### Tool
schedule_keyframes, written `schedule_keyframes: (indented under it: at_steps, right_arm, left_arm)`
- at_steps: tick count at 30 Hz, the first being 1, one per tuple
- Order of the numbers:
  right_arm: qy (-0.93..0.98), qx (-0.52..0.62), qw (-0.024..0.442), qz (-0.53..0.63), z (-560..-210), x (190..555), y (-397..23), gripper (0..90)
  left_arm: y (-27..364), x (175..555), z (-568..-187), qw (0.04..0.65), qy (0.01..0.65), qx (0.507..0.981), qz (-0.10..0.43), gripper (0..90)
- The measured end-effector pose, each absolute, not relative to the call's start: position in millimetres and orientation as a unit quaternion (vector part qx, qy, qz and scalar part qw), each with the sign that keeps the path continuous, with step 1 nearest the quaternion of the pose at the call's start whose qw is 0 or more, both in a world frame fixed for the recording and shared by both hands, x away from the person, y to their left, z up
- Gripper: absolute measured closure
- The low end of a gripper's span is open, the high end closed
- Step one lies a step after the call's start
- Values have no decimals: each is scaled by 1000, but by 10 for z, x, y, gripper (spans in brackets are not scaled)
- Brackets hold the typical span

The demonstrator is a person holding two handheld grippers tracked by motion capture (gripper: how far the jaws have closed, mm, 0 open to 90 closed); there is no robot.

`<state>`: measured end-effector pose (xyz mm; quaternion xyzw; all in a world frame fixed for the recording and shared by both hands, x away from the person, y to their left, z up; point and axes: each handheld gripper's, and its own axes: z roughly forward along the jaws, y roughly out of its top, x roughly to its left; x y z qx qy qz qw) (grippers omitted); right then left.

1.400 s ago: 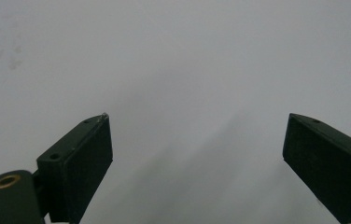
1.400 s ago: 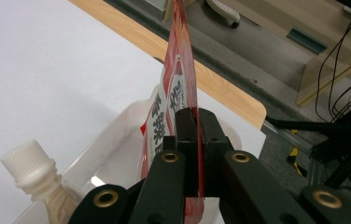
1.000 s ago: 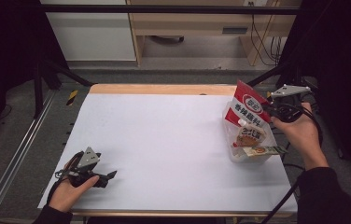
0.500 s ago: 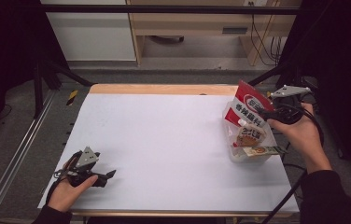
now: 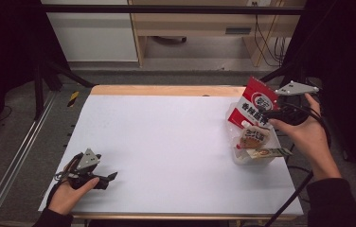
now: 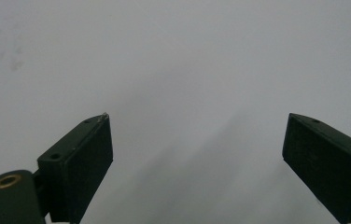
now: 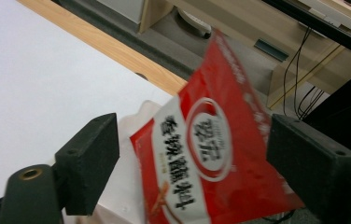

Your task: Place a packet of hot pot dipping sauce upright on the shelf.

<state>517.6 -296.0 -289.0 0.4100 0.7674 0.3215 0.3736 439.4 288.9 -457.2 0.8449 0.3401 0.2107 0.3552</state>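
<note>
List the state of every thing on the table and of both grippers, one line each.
Red packet: upright, tilted, standing in the bag, let go.
Clear plastic bag: open, on the table's right side, holding packets.
Small packet: lying flat at the bag's mouth.
Right gripper: fingers just opened, packet between them, not pressed.
Left gripper: open, nothing between its fingers, low over the table.

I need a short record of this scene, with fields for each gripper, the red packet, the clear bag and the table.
left gripper: open, nothing between the jaws, low over the near left of the table
right gripper: jaws just opened, standing apart on either side of the red packet, pads off it
red packet: upright, sticking out of the clear bag
clear bag: at the table's right edge, other snack packs inside
table: white top, wooden far edge
</note>
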Motion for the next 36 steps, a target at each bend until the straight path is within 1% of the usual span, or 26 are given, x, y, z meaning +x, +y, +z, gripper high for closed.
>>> schedule_keyframes:
  at_steps: [1, 2, 3, 4, 7, 9, 11, 14, 15, 19, 23, 25, 27, 30, 36]
  right_arm:
    - [772, 403, 373, 321, -2864, 5126, -2870, 152]
    - [772, 403, 373, 321, -2864, 5126, -2870, 152]
    - [778, 395, 370, 319, -2847, 5063, -2758, 141]
    - [778, 395, 370, 319, -2847, 5063, -2758, 141]
    - [787, 373, 363, 331, -2833, 4938, -2521, 134]
    - [789, 370, 361, 331, -2835, 4915, -2476, 131]
    - [795, 353, 354, 343, -2861, 4805, -2277, 126]
    - [799, 343, 349, 349, -2907, 4735, -2161, 120]
    - [803, 336, 344, 353, -2971, 4666, -2049, 115]
    - [807, 330, 334, 360, -3089, 4578, -1903, 109]
    - [813, 324, 313, 369, -3308, 4469, -1707, 105]
    - [815, 325, 309, 367, -3341, 4452, -1680, 104]
    - [821, 320, 298, 367, -3485, 4394, -1573, 104]
    - [826, 318, 287, 366, -3612, 4343, -1497, 103]
    - [832, 318, 271, 365, -3799, 4266, -1420, 103]
  left_arm:
    - [2890, 4394, -4571, 355, 340, 845, 211, 84]
    - [2890, 4394, -4571, 355, 340, 845, 211, 84]
    - [2890, 4395, -4572, 355, 340, 845, 211, 84]
    - [2890, 4395, -4571, 355, 340, 845, 211, 84]
    - [2890, 4393, -4569, 355, 340, 845, 211, 84]
    - [2891, 4390, -4566, 356, 340, 844, 212, 84]
    - [2898, 4392, -4565, 356, 340, 844, 213, 84]
    - [2901, 4392, -4564, 356, 340, 844, 213, 84]
    - [2902, 4391, -4563, 356, 340, 844, 213, 84]
    - [2903, 4389, -4560, 354, 338, 845, 214, 84]
    - [2896, 4387, -4559, 356, 336, 846, 213, 82]
    - [2892, 4384, -4555, 360, 335, 845, 213, 81]
    - [2887, 4383, -4559, 359, 335, 845, 213, 80]
    - [2889, 4384, -4562, 356, 336, 846, 214, 78]
    - [2891, 4387, -4564, 353, 336, 847, 213, 74]
